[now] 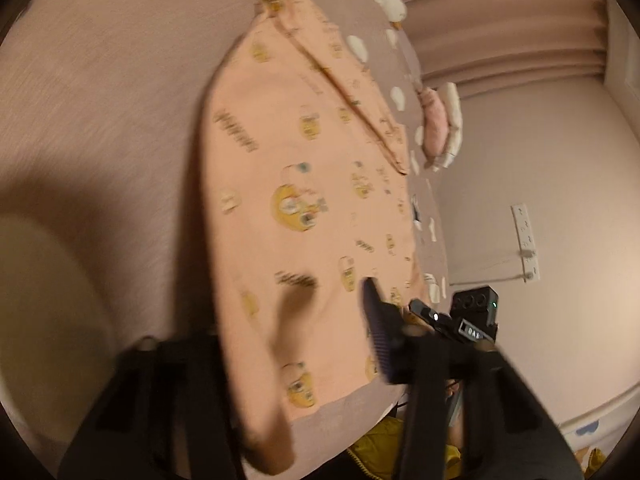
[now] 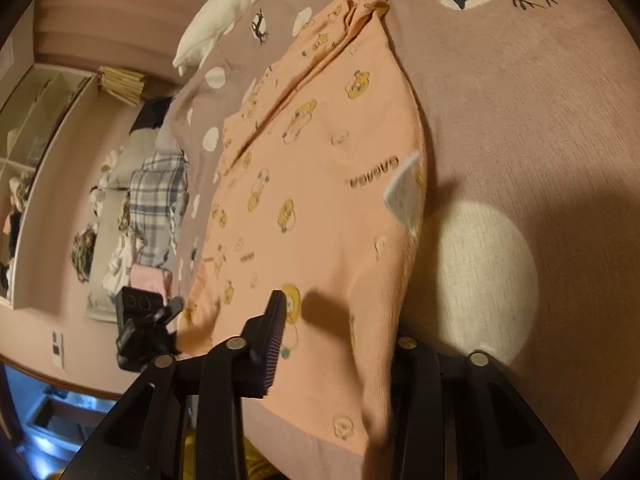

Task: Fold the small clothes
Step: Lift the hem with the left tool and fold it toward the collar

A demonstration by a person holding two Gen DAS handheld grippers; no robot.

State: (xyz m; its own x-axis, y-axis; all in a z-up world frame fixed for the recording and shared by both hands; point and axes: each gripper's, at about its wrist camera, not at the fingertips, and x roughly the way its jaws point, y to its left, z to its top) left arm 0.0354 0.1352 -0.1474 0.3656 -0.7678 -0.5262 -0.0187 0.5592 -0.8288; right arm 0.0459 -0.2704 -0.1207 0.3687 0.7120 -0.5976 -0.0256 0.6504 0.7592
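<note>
Peach garment (image 1: 304, 184), printed with small yellow figures, lies spread on a mauve bedcover (image 1: 100, 100); near hem at the tongs, long axis running straight away toward a bunched far end.

Left wrist view: left gripper (image 1: 316, 352) is closed on the near hem. Cloth rises and drapes over the left finger, the right finger (image 1: 378, 328) pressing from the other side. Blurred, but the fabric is plainly lifted off the cover here. The other tool's black body (image 1: 472, 320) sits just beside, to the right, at the garment's edge.

Right wrist view: right gripper (image 2: 336, 344) likewise pinches the near hem. Cloth hangs over the right finger; left finger (image 2: 272, 344) shows bare against it. A white label (image 2: 404, 192) sticks out at the garment's right edge.

Judgement: both hands equally near, one per hem corner. The fold likely carries the hem forward along that axis, toward the far end.
</note>
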